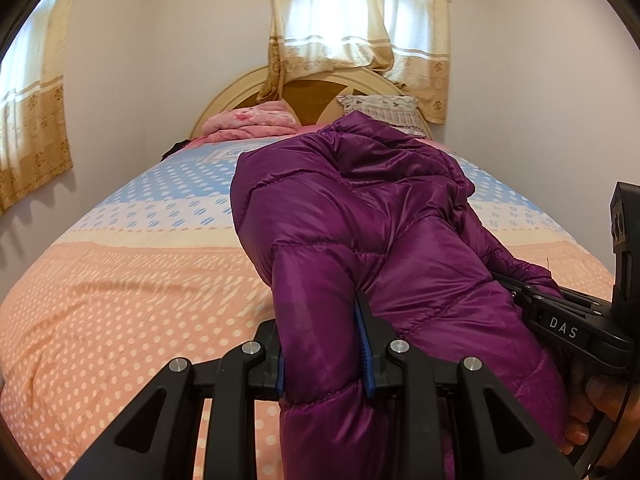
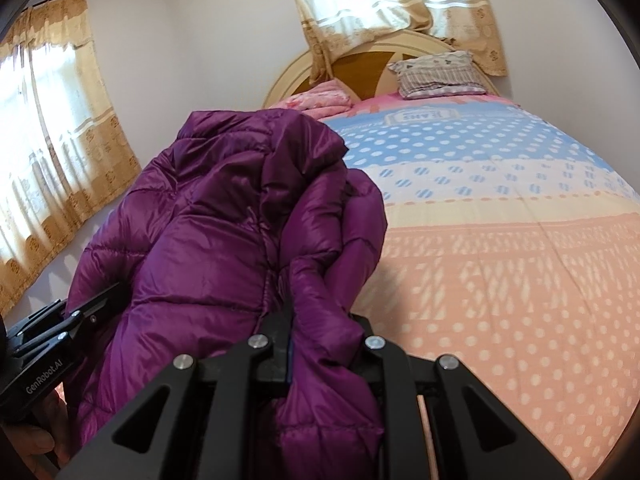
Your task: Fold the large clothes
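A shiny purple puffer jacket (image 1: 360, 232) hangs between both grippers above the bed (image 1: 120, 280). My left gripper (image 1: 322, 344) is shut on a padded edge of the jacket, its blue pads pressing either side of the fabric. In the right wrist view the same jacket (image 2: 208, 232) drapes forward and left, and my right gripper (image 2: 324, 344) is shut on a bunched fold of it; fabric hides the right finger. The other gripper shows at each view's edge, the right one (image 1: 560, 320) and the left one (image 2: 60, 332), both at the jacket's near hem.
The bed's quilt (image 2: 500, 280) is peach with white dots, then cream and blue bands. A folded pink blanket (image 1: 248, 124) and a patterned pillow (image 1: 384, 112) lie at the curved headboard (image 1: 312, 96). Curtained windows (image 2: 52, 128) stand on the left and behind. A hand (image 1: 600, 404) grips the right gripper's handle.
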### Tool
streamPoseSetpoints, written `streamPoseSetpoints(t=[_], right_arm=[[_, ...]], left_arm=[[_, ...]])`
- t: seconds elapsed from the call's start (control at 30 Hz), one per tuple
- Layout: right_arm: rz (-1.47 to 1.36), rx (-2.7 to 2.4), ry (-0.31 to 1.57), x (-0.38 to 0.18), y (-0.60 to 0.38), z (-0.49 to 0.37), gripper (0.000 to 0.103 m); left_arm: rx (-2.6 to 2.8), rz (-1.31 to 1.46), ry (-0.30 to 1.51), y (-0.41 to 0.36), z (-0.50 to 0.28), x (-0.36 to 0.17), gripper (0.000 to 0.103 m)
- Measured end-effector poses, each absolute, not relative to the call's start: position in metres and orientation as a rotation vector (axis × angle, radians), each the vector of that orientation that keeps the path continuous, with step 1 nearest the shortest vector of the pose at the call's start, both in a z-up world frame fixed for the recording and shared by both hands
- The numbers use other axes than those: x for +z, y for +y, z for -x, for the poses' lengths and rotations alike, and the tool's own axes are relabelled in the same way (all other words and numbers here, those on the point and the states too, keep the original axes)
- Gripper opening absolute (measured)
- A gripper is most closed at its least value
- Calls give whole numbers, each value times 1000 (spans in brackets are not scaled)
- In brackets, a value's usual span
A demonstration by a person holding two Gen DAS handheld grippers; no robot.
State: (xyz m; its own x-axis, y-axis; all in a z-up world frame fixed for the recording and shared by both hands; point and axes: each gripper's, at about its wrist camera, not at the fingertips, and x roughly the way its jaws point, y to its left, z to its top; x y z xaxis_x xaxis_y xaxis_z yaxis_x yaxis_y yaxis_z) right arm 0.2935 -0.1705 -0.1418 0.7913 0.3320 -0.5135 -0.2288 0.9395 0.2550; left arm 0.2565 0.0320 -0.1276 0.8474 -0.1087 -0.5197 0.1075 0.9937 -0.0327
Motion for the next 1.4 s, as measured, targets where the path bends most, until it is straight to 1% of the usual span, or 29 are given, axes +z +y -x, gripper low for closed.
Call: streamPoseSetpoints(t=[0.73, 0.9, 1.13, 1.17, 1.2, 1.23, 1.3, 1.33, 1.4], right_arm=[[-136, 390, 626, -152, -118, -308, 18], [-120, 401, 628, -152, -108, -309, 18], [-112, 390, 681, -169, -107, -317, 18], [-116, 388, 687, -171, -107, -318, 18], [-120, 385, 694, -174, -109, -318, 18], [-122, 383, 699, -175, -109, -319, 18], [-125, 382, 705, -176, -110, -319, 18], [-124, 383, 707, -176, -110, -318, 18], [-122, 383, 711, -176, -110, -318, 18]], left_arm=[[-18, 34, 587, 72, -246, -149, 28], [-11, 54, 607, 81, -250, -155, 26], [-3, 53, 630, 84, -258, -164, 27], [-1, 58, 635, 85, -259, -165, 29], [3, 62, 642, 86, -260, -166, 34], [8, 65, 649, 86, -265, -166, 36], [16, 72, 670, 88, -268, -170, 45], [20, 72, 675, 89, -270, -170, 46], [36, 64, 682, 88, -272, -171, 57]])
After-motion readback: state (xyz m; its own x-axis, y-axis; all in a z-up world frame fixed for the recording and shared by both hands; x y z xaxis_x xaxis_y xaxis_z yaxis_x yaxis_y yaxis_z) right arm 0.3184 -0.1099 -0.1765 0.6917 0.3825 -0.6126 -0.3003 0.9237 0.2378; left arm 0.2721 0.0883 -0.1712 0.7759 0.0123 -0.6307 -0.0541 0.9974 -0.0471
